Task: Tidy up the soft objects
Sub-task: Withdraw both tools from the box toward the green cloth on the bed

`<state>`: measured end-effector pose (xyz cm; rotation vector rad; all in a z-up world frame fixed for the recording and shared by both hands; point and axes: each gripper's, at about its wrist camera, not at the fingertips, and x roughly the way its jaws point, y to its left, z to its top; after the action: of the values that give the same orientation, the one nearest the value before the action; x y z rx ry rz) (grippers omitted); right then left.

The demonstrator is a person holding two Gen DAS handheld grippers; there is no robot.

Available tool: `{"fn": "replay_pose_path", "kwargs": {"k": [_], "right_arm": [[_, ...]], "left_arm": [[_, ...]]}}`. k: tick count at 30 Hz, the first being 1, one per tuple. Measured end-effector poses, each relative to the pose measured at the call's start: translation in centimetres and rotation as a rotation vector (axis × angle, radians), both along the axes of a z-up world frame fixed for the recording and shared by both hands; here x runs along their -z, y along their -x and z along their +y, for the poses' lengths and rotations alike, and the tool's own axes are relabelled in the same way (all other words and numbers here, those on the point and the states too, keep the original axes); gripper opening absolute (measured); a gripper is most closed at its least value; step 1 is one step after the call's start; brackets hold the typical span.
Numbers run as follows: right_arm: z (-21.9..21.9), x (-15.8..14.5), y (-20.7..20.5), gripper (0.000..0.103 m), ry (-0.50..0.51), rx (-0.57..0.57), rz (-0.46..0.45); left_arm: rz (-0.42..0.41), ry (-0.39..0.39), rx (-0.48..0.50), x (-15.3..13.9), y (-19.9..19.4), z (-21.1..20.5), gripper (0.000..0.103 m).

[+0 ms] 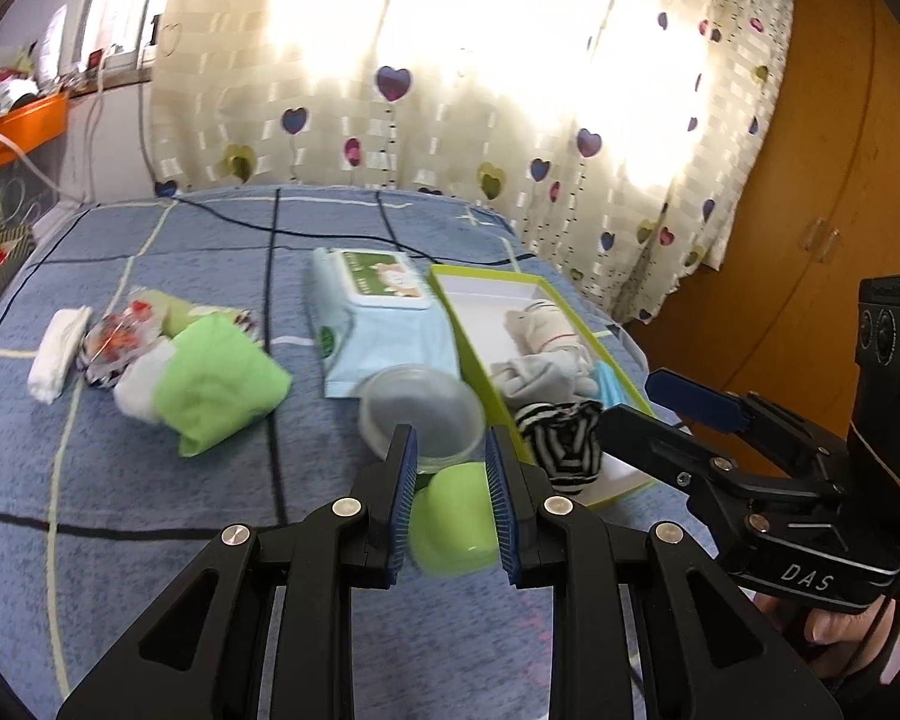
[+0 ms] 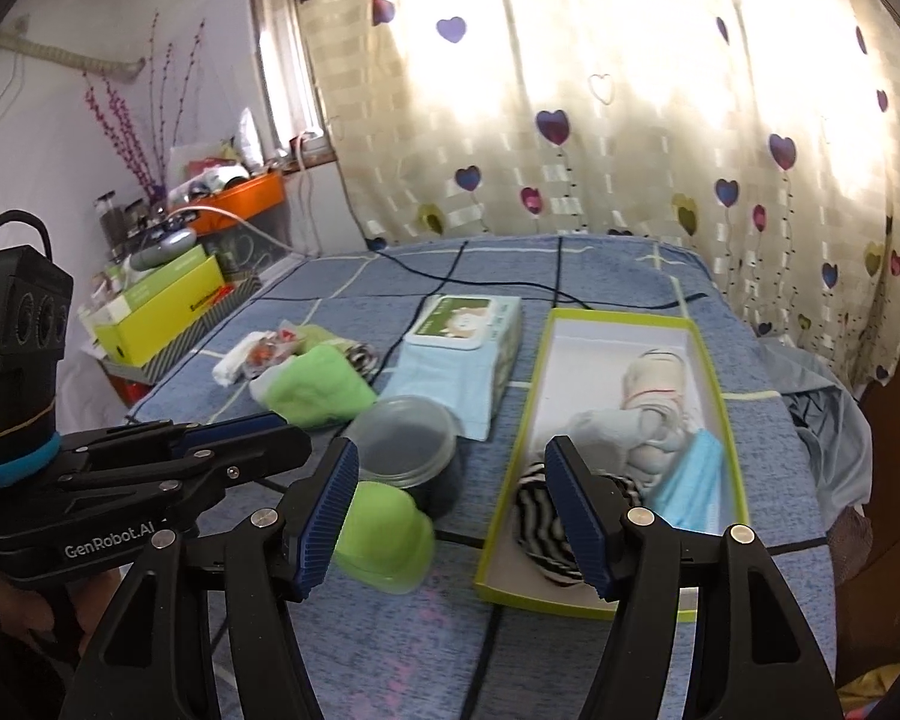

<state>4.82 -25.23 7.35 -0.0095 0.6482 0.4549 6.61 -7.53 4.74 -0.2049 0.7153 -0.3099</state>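
A lime-rimmed white box (image 2: 705,354) on the blue bed holds a striped sock (image 2: 537,519), grey and cream socks (image 2: 642,414) and a blue face mask (image 2: 693,483). It also shows in the left wrist view (image 1: 450,294). Loose soft items lie to the left: a green cloth (image 1: 219,387), a white cloth (image 1: 60,354), a striped sock (image 2: 363,360). My left gripper (image 1: 450,450) is open, empty, above a green cup (image 1: 456,519). My right gripper (image 2: 450,516) is open, empty, above the box's near left rim.
A wet-wipes pack (image 1: 384,315) and a clear lidded tub (image 1: 420,411) sit between the pile and the box. A crinkly snack wrapper (image 1: 117,336) lies in the pile. A black cable (image 1: 330,234) crosses the bed. Curtain behind, wardrobe (image 1: 840,180) right, cluttered shelf (image 2: 168,294) left.
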Motion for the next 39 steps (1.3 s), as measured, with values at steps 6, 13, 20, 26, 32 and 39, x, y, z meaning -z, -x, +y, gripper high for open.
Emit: {"fn": "replay_pose_path", "kwargs": {"k": [6, 13, 20, 26, 32, 39], "right_arm": [[2.2, 0.1, -0.2, 0.065, 0.006, -0.036, 0.01], [5.5, 0.8, -1.2, 0.065, 0.013, -0.101, 0.034], [8.6, 1.2, -2.6, 0.065, 0.03, -0.162, 0.053], [11.4, 2.2, -3.7, 0.065, 0.06, -0.198, 0.081], [14.7, 3.7, -5.7, 0.065, 0.121, -0.215, 0.127], [18.6, 5.7, -8.1, 0.065, 0.178, -0.222, 0.175]], "left_arm": [[0.021, 0.031, -0.063, 1.2, 0.4, 3.5, 0.025], [0.053, 0.049, -0.147, 2.3, -0.1, 7.4, 0.025], [0.055, 0.07, -0.19, 2.7, -0.5, 10.2, 0.025], [0.061, 0.082, -0.232, 3.2, -0.5, 12.3, 0.025], [0.064, 0.099, -0.271, 3.6, -0.5, 14.7, 0.025], [0.068, 0.122, -0.305, 4.3, -0.6, 17.4, 0.025]]}}
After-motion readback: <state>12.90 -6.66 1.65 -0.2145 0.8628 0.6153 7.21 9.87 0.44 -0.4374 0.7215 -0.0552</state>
